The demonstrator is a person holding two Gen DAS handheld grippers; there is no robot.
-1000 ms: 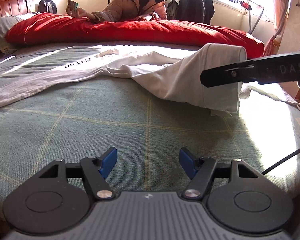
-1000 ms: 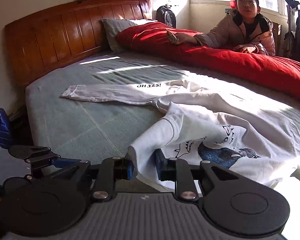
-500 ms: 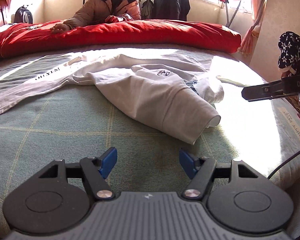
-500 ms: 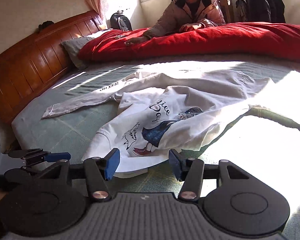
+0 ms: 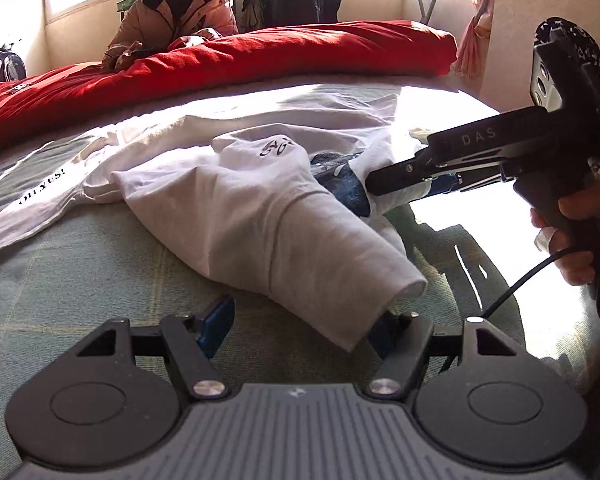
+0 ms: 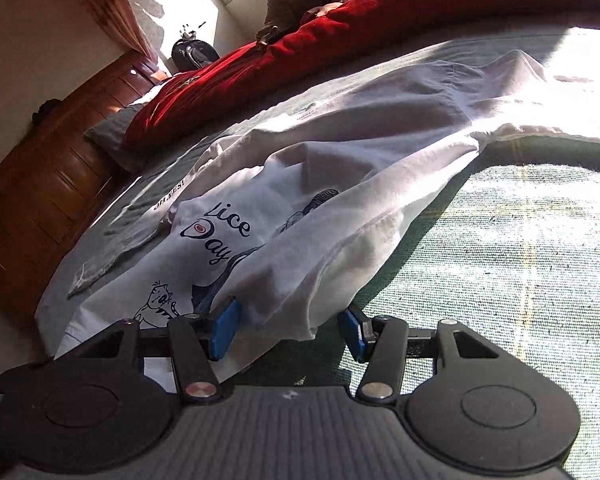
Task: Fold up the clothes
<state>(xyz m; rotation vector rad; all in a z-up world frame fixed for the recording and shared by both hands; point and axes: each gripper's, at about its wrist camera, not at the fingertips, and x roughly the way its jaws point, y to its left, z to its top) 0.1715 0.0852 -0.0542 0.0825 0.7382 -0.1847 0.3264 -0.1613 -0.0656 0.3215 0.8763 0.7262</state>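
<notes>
The left gripper [image 5: 300,326] sits low over the green checked bedspread [image 5: 80,280], level and pointing across the bed, its blue-padded fingers [image 5: 218,322] spread wide; the cuff end of a sleeve [image 5: 340,264] of the white long-sleeved shirt [image 5: 228,184] lies between them, not pinched. The shirt is crumpled in the middle of the bed, one sleeve printed "OH YES!" stretched off to the left, with a blue print showing in its folds. The right gripper [image 6: 288,330] is rolled to one side, so the bed looks tilted in its own view; its jaws are also wide apart, with a bunched edge of the shirt lying between the blue pads [image 6: 224,330] and touching the left one. From the left wrist view a hand [image 5: 568,240] grips its black handle, fingers curled around it, the tool reaching in from the right over the shirt's hem. A red quilt [image 5: 220,68] lies along the far side, a person in a tan jacket [image 5: 172,20] leaning on it.
</notes>
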